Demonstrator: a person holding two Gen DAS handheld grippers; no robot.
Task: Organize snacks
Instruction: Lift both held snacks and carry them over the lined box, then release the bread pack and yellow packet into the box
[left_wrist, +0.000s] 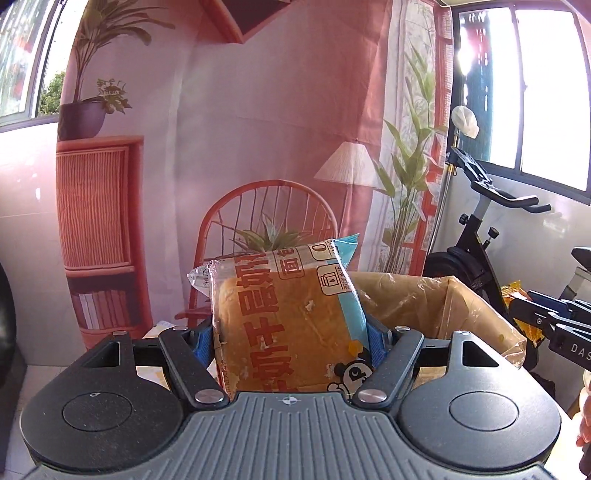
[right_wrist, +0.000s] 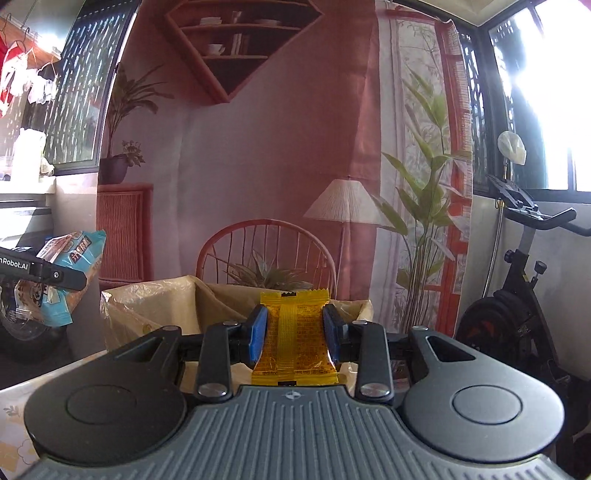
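Note:
A wide bread packet (left_wrist: 284, 317), clear wrap with orange print and a light blue edge, stands upright between the blue pads of my left gripper (left_wrist: 290, 334), which is shut on it. My right gripper (right_wrist: 294, 332) is shut on a small yellow snack packet (right_wrist: 294, 338), held upright in the air. Just beyond both grippers stands an open cardboard box (right_wrist: 155, 306) lined with clear plastic film; the same box (left_wrist: 443, 299) lies to the right in the left wrist view. The left gripper with the bread packet (right_wrist: 62, 277) shows at the left edge of the right wrist view.
A printed backdrop of a chair, lamp and plants hangs behind the box. An exercise bike (right_wrist: 517, 306) stands at the right under a bright window. A table edge with a patterned cloth (right_wrist: 14, 413) shows at lower left.

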